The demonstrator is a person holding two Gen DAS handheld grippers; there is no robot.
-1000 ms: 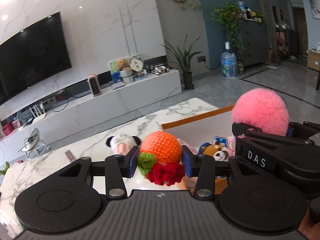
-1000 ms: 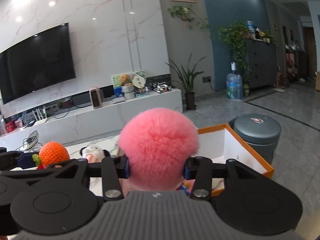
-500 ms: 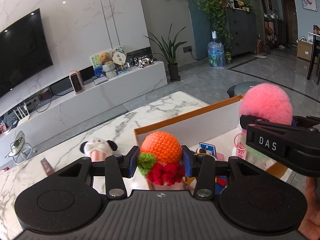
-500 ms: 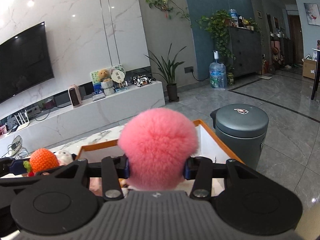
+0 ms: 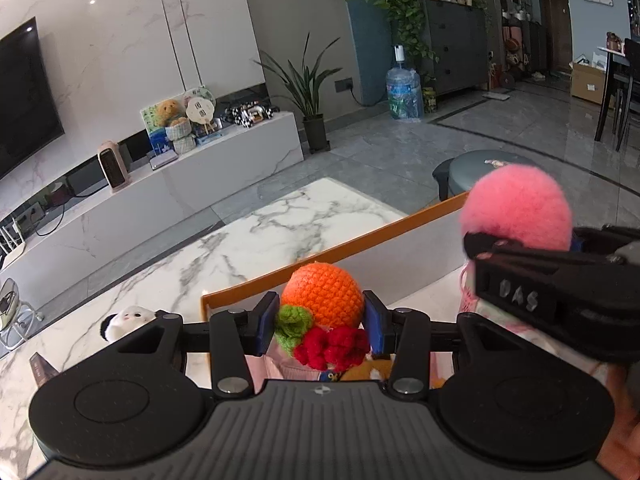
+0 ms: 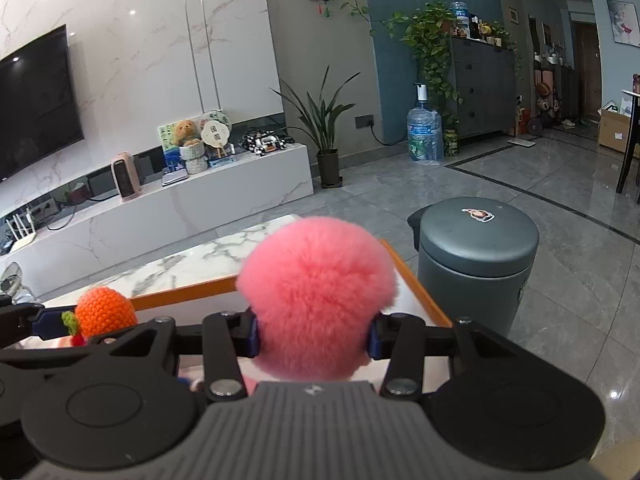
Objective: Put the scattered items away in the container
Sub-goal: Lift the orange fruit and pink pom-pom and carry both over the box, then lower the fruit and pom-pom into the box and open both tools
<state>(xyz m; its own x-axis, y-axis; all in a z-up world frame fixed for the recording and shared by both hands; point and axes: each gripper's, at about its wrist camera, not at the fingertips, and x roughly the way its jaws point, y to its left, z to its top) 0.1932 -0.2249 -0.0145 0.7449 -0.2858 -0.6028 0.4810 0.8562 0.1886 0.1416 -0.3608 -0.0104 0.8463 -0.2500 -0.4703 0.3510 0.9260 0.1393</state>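
On the marble table's [image 5: 304, 216] left lay a panda toy [image 5: 128, 318], not yet tidied. Nearer, the left gripper [image 5: 320, 326] clamped a crocheted orange [image 5: 322, 294] above the orange-rimmed box [image 5: 360, 240]; rightward, the right gripper [image 6: 312, 336] squeezed a pink pompom [image 6: 316, 292]. Releasing too near the rim risked a toy bouncing out.

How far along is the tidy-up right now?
Done: several small toys already lie in the orange-rimmed box, glimpsed under the grippers. In hand: the left gripper is shut on the crocheted orange toy and the right gripper on the pink pompom, both over the box, neither released yet. Left: a small panda plush sits on the marble table outside the box.
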